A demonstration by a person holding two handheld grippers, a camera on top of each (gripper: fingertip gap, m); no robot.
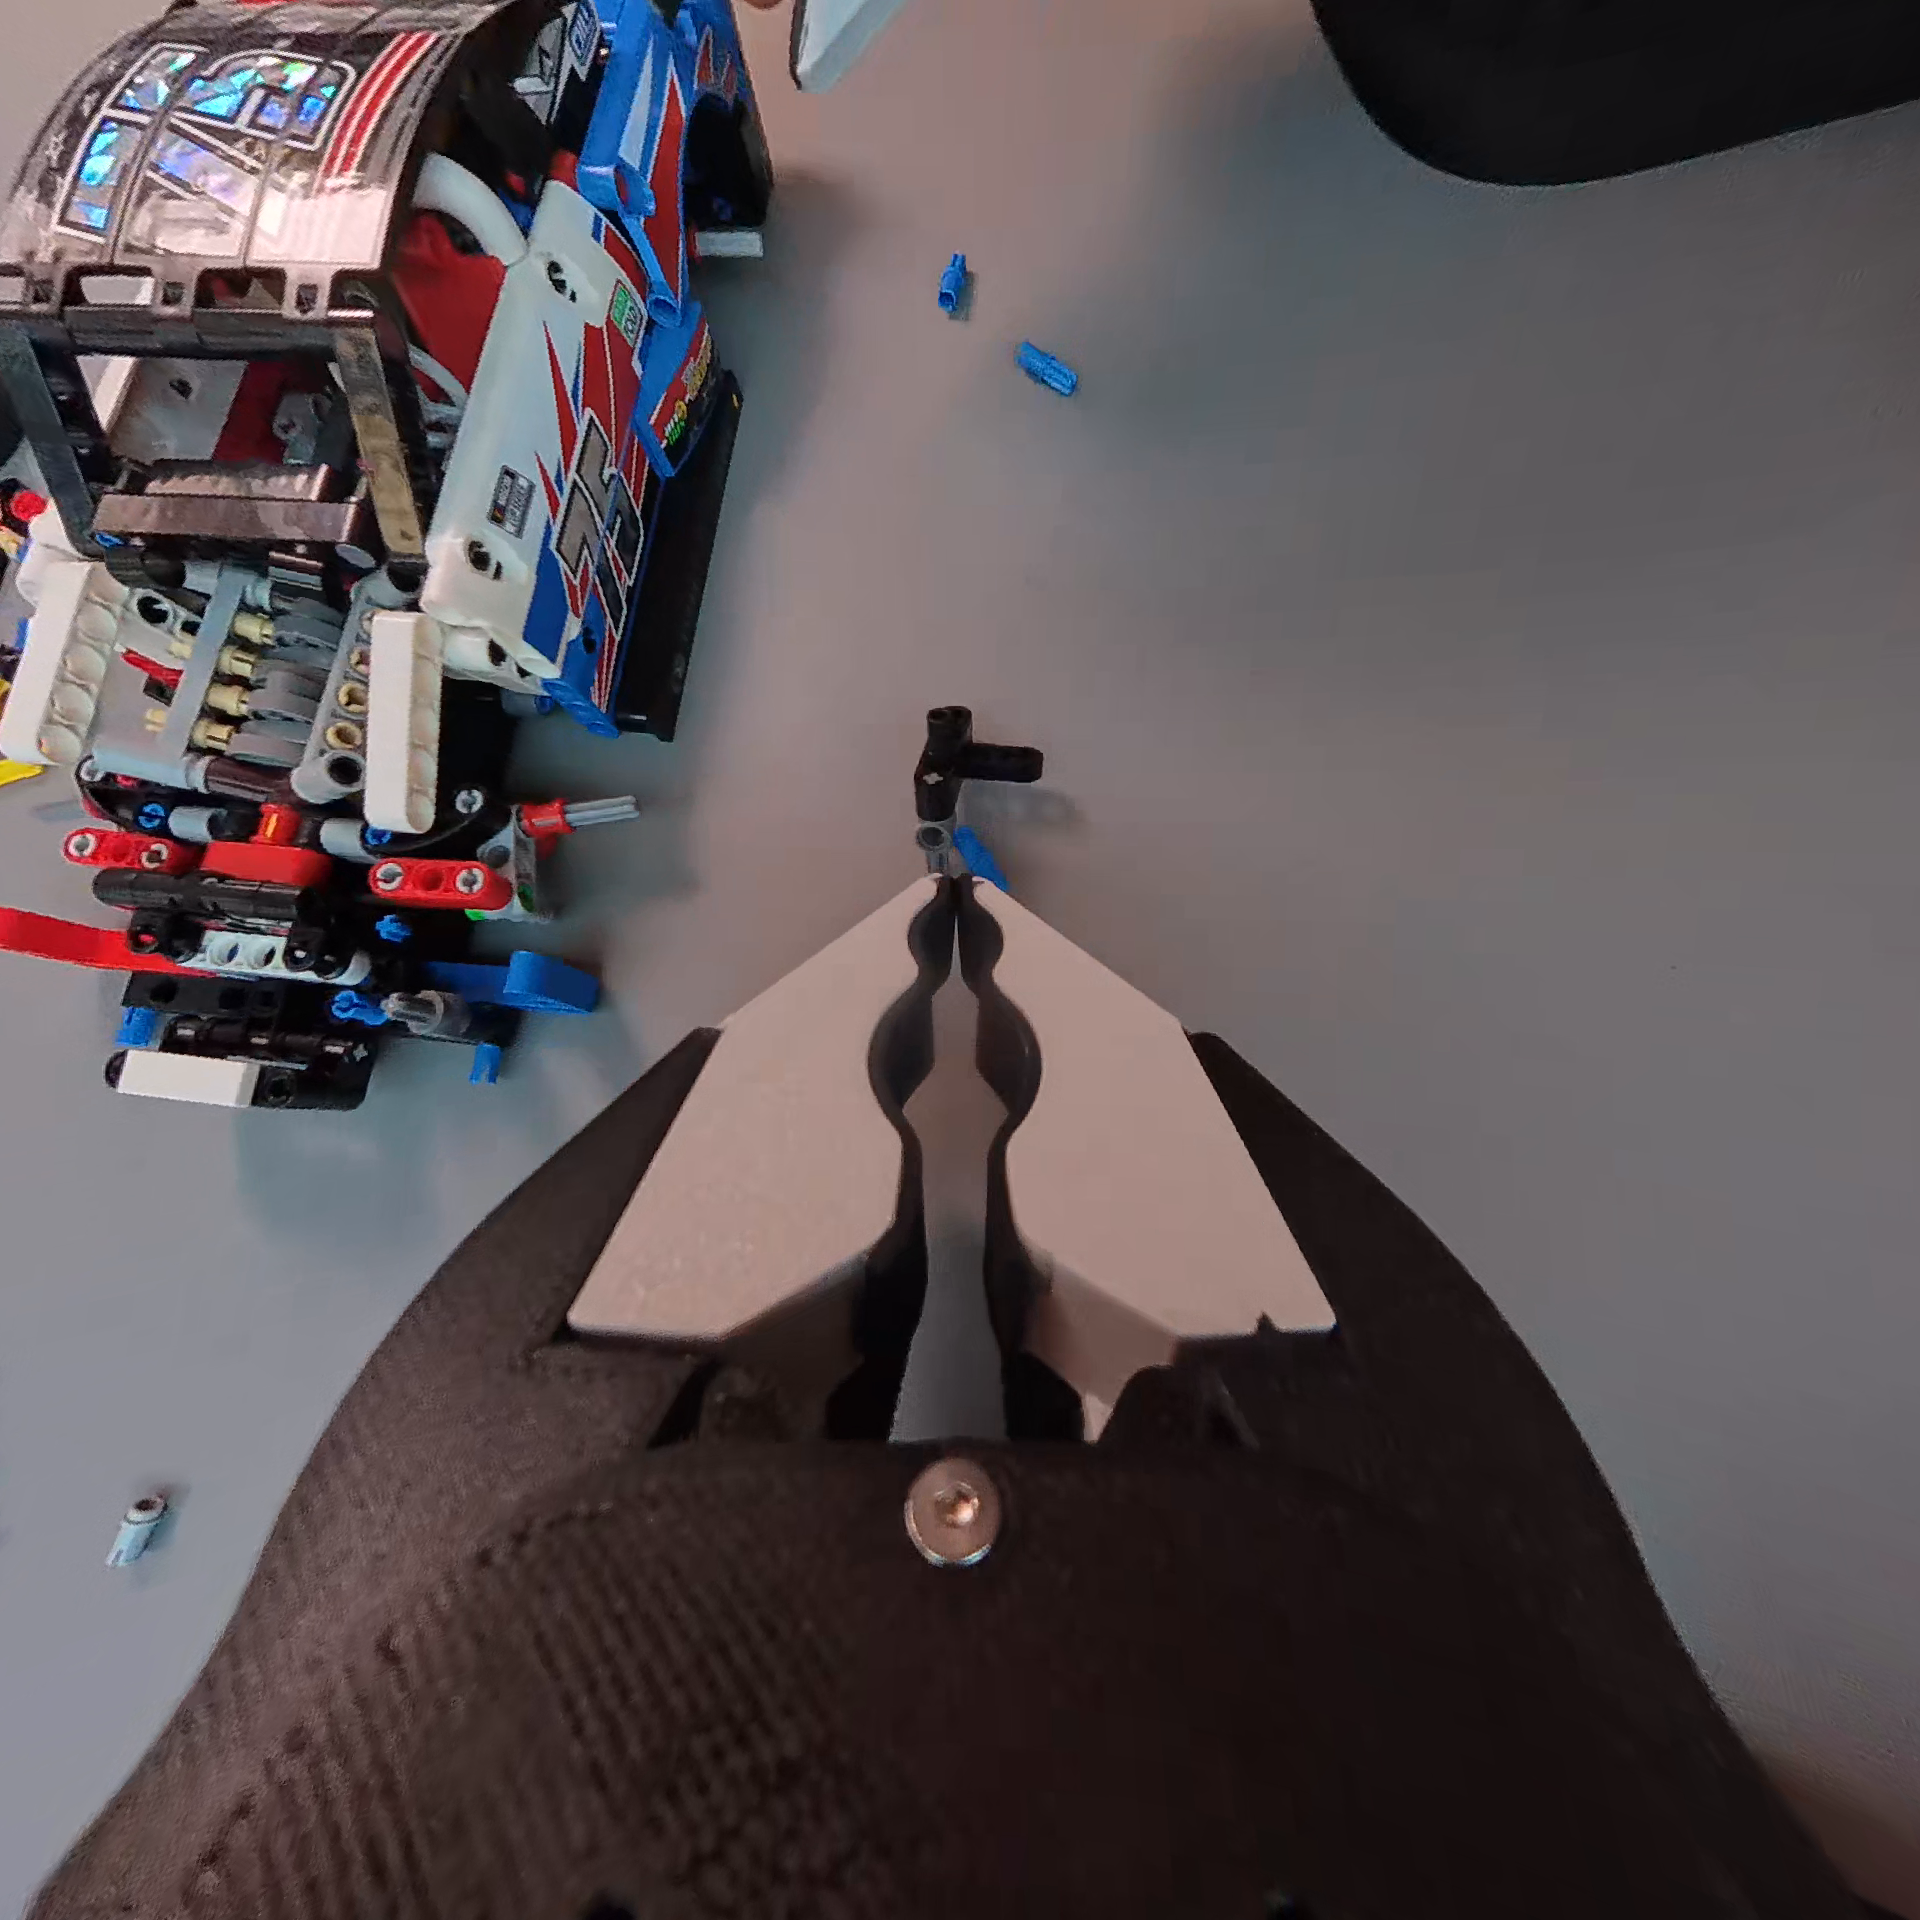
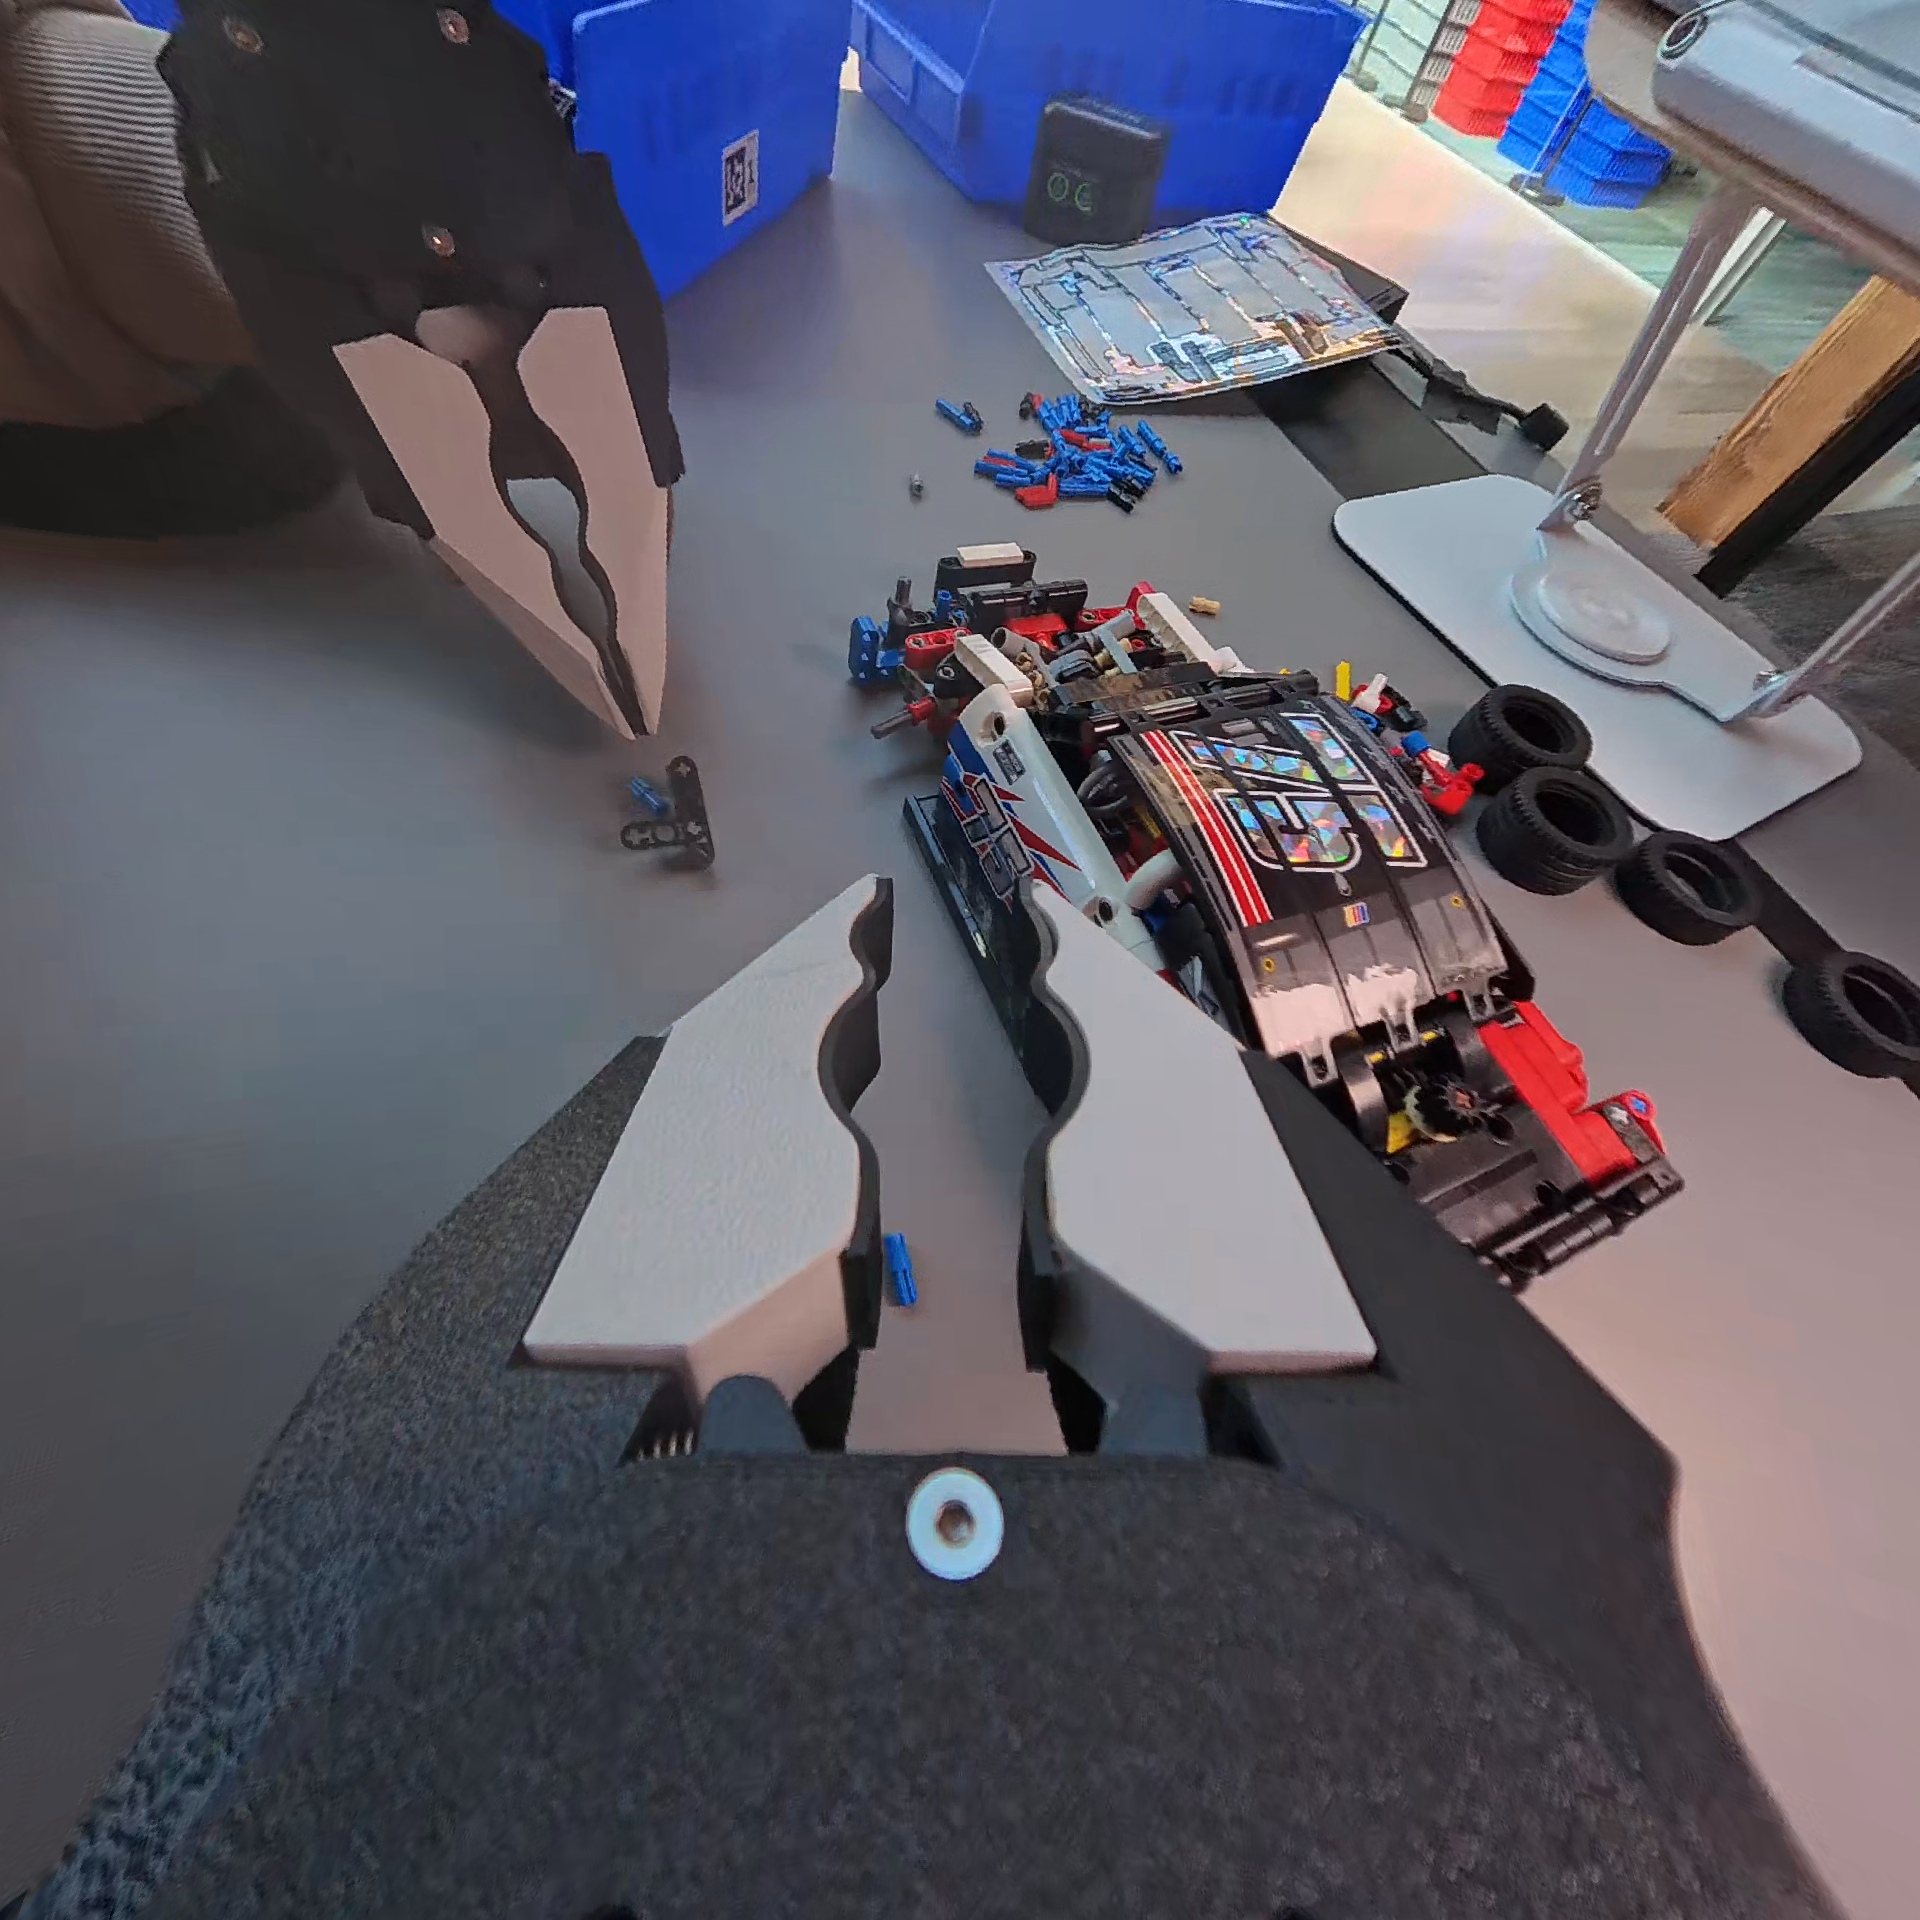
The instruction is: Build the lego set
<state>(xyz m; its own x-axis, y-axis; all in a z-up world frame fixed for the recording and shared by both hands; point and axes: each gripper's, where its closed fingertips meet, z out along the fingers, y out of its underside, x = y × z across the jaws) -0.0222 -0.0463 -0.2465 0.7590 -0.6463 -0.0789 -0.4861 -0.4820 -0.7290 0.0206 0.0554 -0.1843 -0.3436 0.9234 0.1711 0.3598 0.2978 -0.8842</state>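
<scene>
The partly built race car [image 1: 499, 436] in white, blue, red and black lies on the grey table [image 1: 1455, 727], at upper left in the left wrist view. In the right wrist view the car [image 2: 1278, 862] is at centre right. A small black L-shaped beam [image 1: 951, 764] carrying a grey pin, with a blue pin [image 1: 979, 854] beside it, lies just ahead of my left gripper [image 1: 954, 883]. That gripper is shut. In the right wrist view the left gripper [image 2: 634, 727] hangs shut just above and short of the beam [image 2: 675, 821]. My right gripper [image 2: 958, 896] is open beside the car's black side skirt. A loose blue pin [image 2: 899, 1268] lies on the table under it.
A pile of blue, black and red pins [image 2: 1081, 457], a sticker sheet [image 2: 1195, 301], blue bins [image 2: 717, 135] and a black device [image 2: 1091, 166] are at the back. Several black tyres [image 2: 1548, 821] and a lamp base [image 2: 1455, 561] are at the right. Two blue pins [image 1: 1044, 366] lie beyond the beam. One gripper's finger ends stand about 12 centimetres off the other's. The right tips stand about 35 centimetres off the lamp base [image 2: 1455, 561].
</scene>
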